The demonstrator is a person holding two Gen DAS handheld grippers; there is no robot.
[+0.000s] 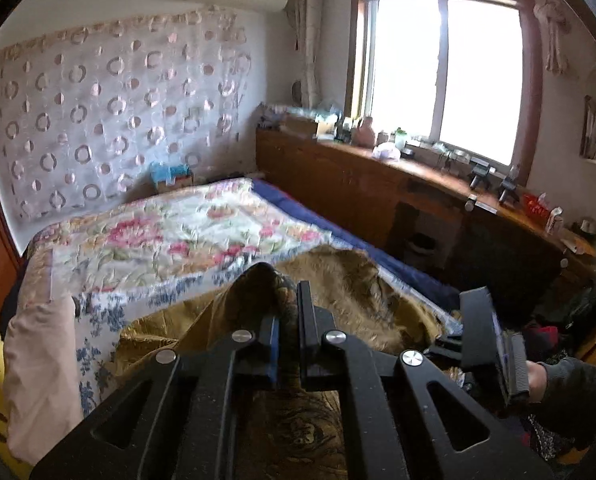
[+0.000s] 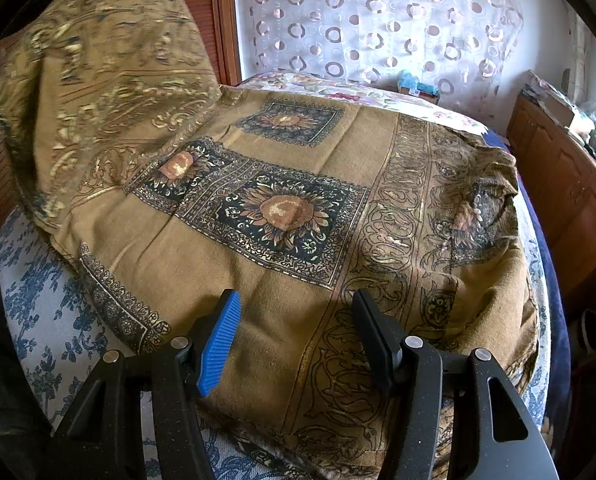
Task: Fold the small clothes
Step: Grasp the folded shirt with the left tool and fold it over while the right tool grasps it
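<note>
- The left gripper (image 1: pixel 287 300) was clamped on a bunched fold of the brown cloth (image 1: pixel 338 280), its jaws drawn nearly together with the fabric squeezed up between them, raised above the bed (image 1: pixel 169 236).
- In the right wrist view, the cloth (image 2: pixel 298 208), printed with sunflower squares and scrollwork bands, lay spread across the bed (image 2: pixel 45 312), one side lifted and blurred at upper left.
- The right gripper (image 2: pixel 298 332) stood with jaws apart just over the near edge of the cloth; its blue pad (image 2: pixel 219 340) and black finger (image 2: pixel 378 340) flanked the fabric without pinching it.
- In the left wrist view, the right gripper (image 1: pixel 494 344) showed at lower right, a sleeved hand (image 1: pixel 538 376) behind it.
- A floral quilt (image 1: pixel 169 236) covered the bed beneath the cloth, with a blue-patterned border (image 2: pixel 45 312) at the near end.
- A circle-patterned curtain (image 1: pixel 109 112) hung behind the bed; a cluttered wooden ledge (image 1: pixel 438 172) ran under the bright window (image 1: pixel 442 72).
</note>
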